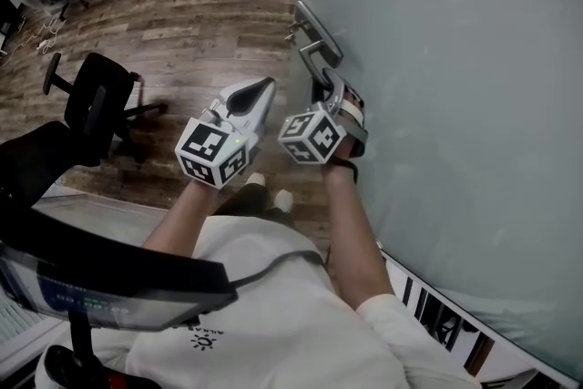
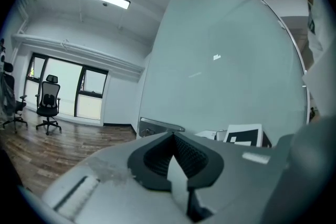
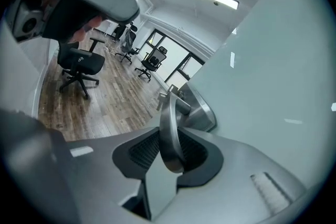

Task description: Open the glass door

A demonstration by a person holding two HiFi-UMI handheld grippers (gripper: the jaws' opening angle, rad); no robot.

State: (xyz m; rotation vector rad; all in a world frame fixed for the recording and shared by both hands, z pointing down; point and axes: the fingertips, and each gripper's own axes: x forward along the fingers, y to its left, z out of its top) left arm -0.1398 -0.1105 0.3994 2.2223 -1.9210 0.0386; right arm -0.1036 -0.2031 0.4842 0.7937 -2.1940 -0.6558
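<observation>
one grip made: your right gripper (image 3: 170, 150) clamps the metal handle (image 3: 169, 120) at the edge of the glass door (image 1: 455, 105); your left gripper (image 2: 176, 153) hangs alongside, jaws together, empty. pulling the door wide seems left.

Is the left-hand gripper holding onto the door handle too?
No: in the left gripper view, the left gripper has nothing between its jaws, and the door handle sits beyond its tips, untouched by it.
</observation>
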